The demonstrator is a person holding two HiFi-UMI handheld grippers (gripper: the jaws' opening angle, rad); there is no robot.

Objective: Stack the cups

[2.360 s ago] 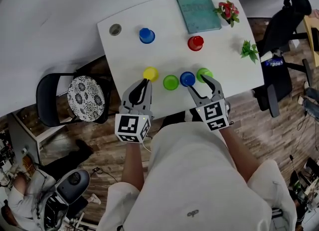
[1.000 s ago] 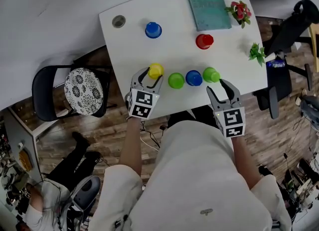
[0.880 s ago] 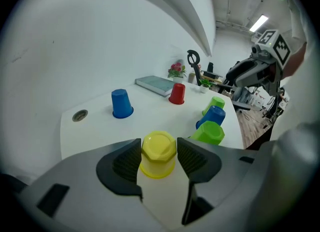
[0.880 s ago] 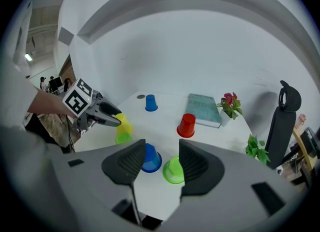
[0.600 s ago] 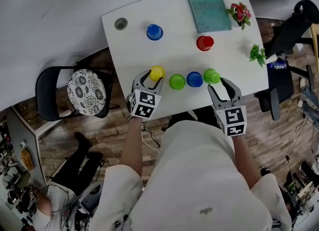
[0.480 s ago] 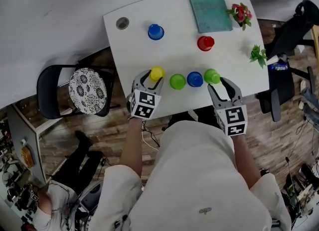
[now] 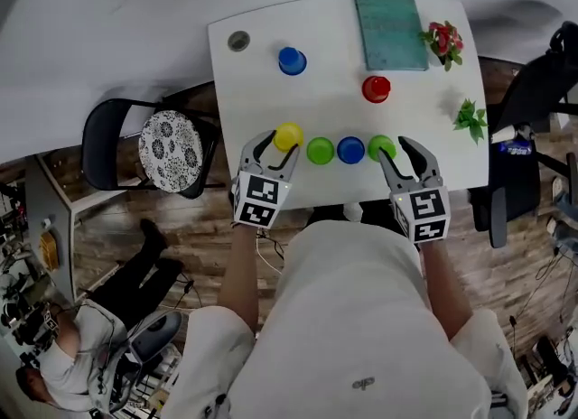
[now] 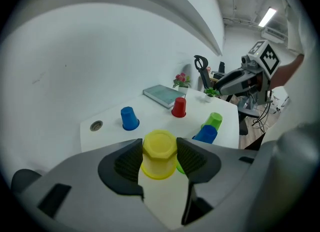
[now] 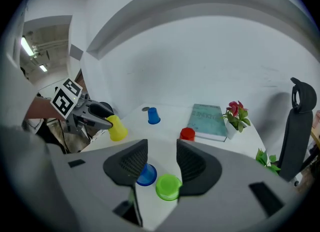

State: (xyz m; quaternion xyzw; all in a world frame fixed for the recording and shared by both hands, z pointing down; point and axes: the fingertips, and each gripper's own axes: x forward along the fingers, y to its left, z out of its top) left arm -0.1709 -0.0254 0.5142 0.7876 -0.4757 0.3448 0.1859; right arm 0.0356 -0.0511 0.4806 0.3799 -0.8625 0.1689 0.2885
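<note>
Left gripper (image 7: 280, 144) is clamped on the yellow cup (image 8: 159, 153), with its pads on opposite sides of the wall just under the closed base. The jaws stand wide only because the cup is wide. The cup is upside down and looks just off the table (image 7: 262, 83). It sits well apart from the book (image 7: 390, 15), toward the person and to its left.

Right gripper (image 7: 395, 147) holds nothing. Its jaws have just been closing but are apart, and the pads touch nothing. The right green cup (image 9: 168, 186) shows low in the gap, under the jaws.

Handling, judged: the cups look light, made of thin stiff plastic, smooth and tapered. They may slip out of a pinch, or flex if squeezed hard, but are not fragile. The best hold is across the side wall near the base end, which leaves the open rim free to drop over the next cup.

Count: six cups, all seemingly upside down, and no stack yet.
- **Yellow:** one.
- **Green:** two. The right green cup is straight toward the person from the book, and the left green cup (image 7: 320, 150) is further left.
- **Blue:** two. The near blue cup (image 7: 350, 149) sits between the greens, and the far blue cup (image 7: 292, 60) is left of the book.
- **Red:** one red cup (image 7: 377, 88), near the book on the person's side.

There is also one book. One flower pot (image 7: 444, 38) stands just right of it. One green plant (image 7: 470, 119) is right of the book and nearer the person.
</note>
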